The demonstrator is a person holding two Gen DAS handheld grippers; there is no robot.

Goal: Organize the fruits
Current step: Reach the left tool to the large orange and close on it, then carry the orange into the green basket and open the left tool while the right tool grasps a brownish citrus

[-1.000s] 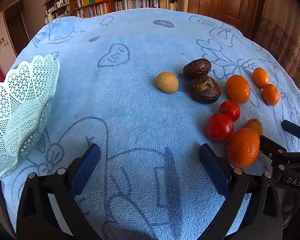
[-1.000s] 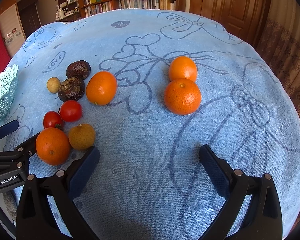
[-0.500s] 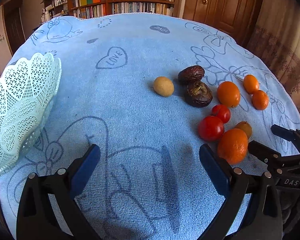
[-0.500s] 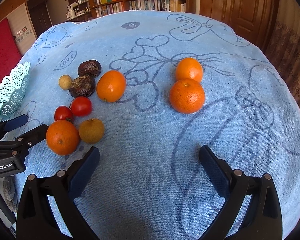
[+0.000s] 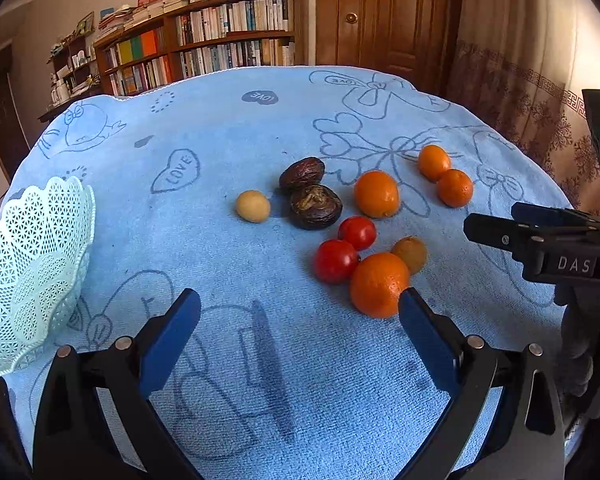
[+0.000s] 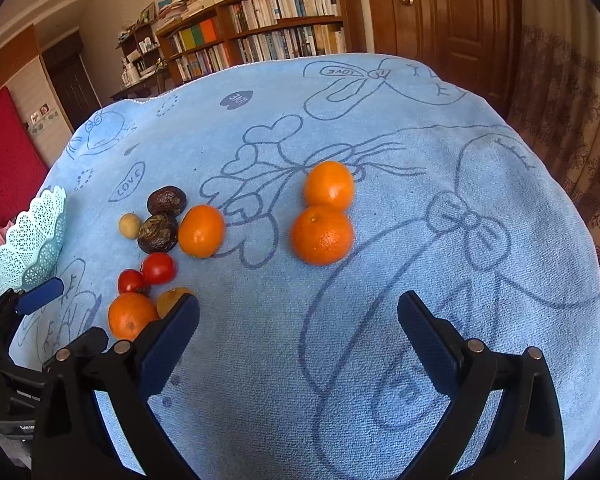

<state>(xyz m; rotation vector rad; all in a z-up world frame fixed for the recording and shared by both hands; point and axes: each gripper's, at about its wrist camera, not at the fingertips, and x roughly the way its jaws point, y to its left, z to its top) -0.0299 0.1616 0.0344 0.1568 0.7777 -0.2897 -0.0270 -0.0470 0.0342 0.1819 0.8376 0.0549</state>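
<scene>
Both tools held above a worktop draped in a blue towel (image 5: 228, 128) printed with hearts and bows. Left tool (image 5: 300, 320) spread wide with nothing between its blue pads, hovering over bare cloth, the right pad's tip just beside the nearest orange (image 5: 378, 284). Right tool (image 6: 298, 322) likewise gaping and empty, pointed toward a touching pair of oranges (image 6: 324, 216) set well apart from the other fruit. Main cluster near the middle of the cloth: two red tomatoes (image 5: 346, 248) side by side, touching that nearest orange; a small brownish fruit (image 5: 410, 254) tucked against the orange's far side; beyond them another orange (image 5: 376, 194), two dark wrinkled fruits (image 5: 310, 194) pressed together, and a small pale yellow fruit (image 5: 253, 206) just left of these. Pale green lattice basket (image 5: 32, 272) with a scalloped rim standing at the left edge of the cloth, well apart from all the fruit, with no fruit visible inside. Bookshelves (image 6: 268, 28) and a wooden door (image 6: 440, 16) behind.
</scene>
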